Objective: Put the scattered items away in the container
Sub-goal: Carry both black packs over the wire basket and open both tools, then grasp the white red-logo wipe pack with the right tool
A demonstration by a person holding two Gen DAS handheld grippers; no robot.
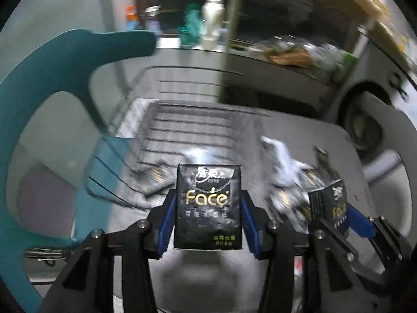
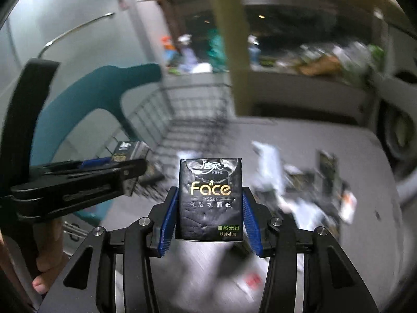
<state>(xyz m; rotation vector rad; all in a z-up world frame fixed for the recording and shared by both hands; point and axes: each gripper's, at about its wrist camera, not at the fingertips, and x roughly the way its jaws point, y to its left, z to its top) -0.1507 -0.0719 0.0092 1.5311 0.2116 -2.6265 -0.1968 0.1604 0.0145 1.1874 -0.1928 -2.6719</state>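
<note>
1. Left wrist view: the left gripper clamps a black tissue pack before the wire basket; a teal chair stands left.
2. The right gripper clamps a second tissue pack.
3. Scattered packs on the table are blurred.

The wire basket is smeared by blur in both views, so what lies in it cannot be told. The pile of packs and papers on the table is blurred too (no words on them can be read). The bottles far back are fuzzy shapes. The teal chair is cut off by the picture's edge. In the right wrist view, the left gripper hides most of its own tissue pack. The person's hand is partly hidden behind the black gripper frame
</note>
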